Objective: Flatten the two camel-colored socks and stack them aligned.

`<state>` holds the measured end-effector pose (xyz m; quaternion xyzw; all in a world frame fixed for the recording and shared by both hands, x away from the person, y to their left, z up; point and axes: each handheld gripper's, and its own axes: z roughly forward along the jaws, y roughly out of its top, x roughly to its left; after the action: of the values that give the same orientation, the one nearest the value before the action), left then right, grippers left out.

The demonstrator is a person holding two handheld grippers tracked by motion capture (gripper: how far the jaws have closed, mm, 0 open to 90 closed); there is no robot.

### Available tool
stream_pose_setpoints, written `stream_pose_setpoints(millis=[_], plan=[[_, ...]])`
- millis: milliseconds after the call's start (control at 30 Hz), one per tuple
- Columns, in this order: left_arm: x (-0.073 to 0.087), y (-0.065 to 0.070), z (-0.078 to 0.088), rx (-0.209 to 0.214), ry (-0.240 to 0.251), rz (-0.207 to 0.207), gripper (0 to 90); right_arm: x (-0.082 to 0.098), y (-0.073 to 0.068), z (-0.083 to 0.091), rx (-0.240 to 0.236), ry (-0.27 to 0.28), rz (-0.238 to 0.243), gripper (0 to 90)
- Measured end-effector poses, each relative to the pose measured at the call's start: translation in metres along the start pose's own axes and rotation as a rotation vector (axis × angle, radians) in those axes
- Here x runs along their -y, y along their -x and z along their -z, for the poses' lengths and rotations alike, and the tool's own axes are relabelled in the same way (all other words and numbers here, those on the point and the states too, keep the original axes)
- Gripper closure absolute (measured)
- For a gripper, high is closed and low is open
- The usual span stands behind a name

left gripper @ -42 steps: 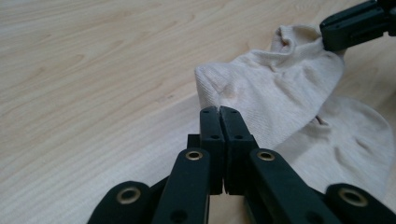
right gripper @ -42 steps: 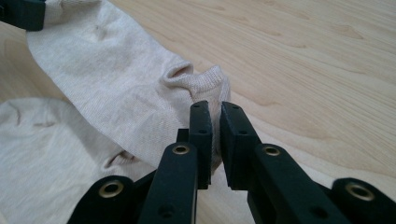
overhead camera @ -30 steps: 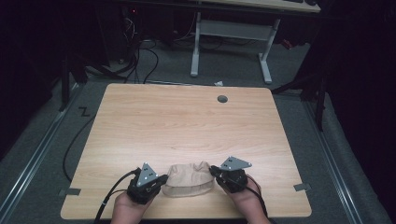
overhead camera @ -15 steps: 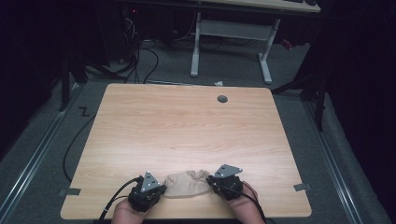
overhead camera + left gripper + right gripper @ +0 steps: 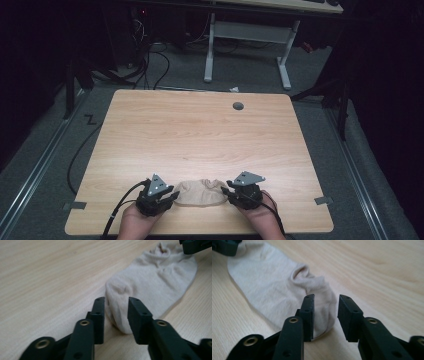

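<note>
A beige ankle sock (image 5: 200,192) lies flat near the front edge of the wooden table (image 5: 200,135), between my two grippers. My left gripper (image 5: 172,196) points at its left end. In the left gripper view the jaws (image 5: 116,301) have just been opening, and the sock (image 5: 155,282) has its rounded end loose between them. My right gripper (image 5: 227,192) points at the other end. Its jaws (image 5: 327,298) have also just been opening, with the sock's (image 5: 269,282) end between them and a gap beside it. A hand holds each gripper from below.
A grey round grommet (image 5: 238,106) sits in the table's far side. Tape strips (image 5: 74,205) (image 5: 323,200) mark the floor at the front corners. Cables (image 5: 150,65) and a white desk frame (image 5: 247,35) lie beyond the far edge.
The sock, held bunched and higher a second ago, has come down onto the table. Both grippers' jaws have opened and let go of its ends. The hands have hardly shifted.
</note>
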<state>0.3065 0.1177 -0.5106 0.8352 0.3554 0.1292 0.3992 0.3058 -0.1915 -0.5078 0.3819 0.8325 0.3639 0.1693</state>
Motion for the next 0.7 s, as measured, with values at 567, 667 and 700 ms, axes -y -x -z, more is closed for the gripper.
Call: stream_pose_setpoints(millis=[567,667,700], plan=[[-0.015,-0.093,-0.008,-0.264,0.007,0.059,49.2,-0.009,0.077,-0.006,0.222,0.063,-0.158,50.7],[-0.007,-0.096,-0.012,-0.254,-0.04,0.079,49.5,0.005,0.086,-0.011,0.241,0.034,-0.207,52.9],[-0.007,-0.095,-0.011,-0.246,-0.029,0.083,49.5,0.007,0.085,-0.01,0.239,0.025,-0.203,52.8]])
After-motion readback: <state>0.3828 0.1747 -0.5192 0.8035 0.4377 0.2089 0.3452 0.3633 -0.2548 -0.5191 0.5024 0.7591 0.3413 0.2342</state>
